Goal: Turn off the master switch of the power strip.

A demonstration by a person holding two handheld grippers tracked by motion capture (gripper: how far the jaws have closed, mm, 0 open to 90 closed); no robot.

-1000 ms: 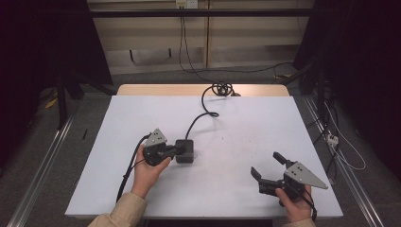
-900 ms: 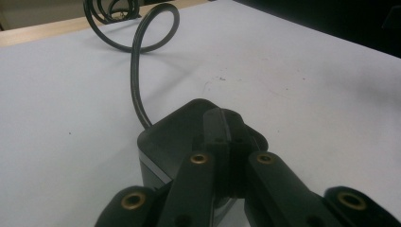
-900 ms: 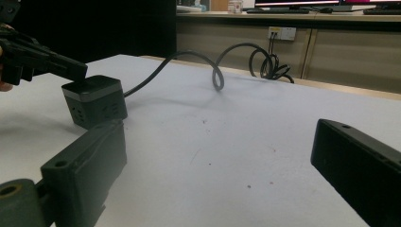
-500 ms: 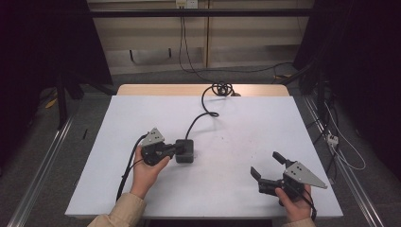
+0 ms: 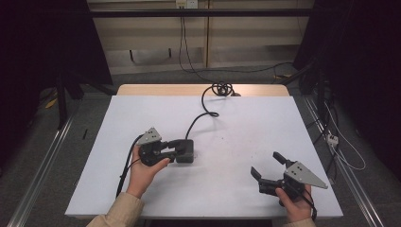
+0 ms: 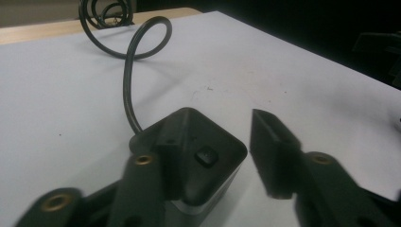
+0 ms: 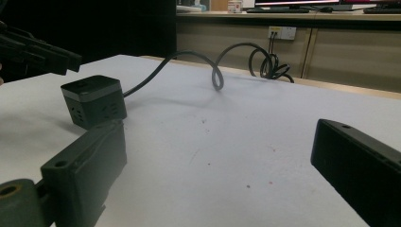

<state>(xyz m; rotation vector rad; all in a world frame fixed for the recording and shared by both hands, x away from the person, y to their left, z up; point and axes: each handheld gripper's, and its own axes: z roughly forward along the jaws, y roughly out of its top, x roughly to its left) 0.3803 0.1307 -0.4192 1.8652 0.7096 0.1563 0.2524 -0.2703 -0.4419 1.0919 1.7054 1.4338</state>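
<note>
White laminate covers the counter (image 5: pixel 236 189) in the high view. A dark grey power cube (image 5: pixel 185 150) lies left of centre on it, and its black cable (image 5: pixel 204 109) runs to a coil at the far edge. The left tool (image 5: pixel 176 149) lies level at the cube's near-left side, held in the left hand (image 5: pixel 144 172). The right tool (image 5: pixel 267 164) rests near the front right corner, well apart from the cube, jaws spread and empty.

Left gripper view: the jaws have just been opening. One jaw lies against the power cube (image 6: pixel 201 156); the other stands clear of it, with a gap. The cube is not clamped.

Right gripper view: both jaws stand wide apart with bare counter between them. The power cube (image 7: pixel 94 100) sits far left, with the left tool (image 7: pixel 42 52) above it.
</note>
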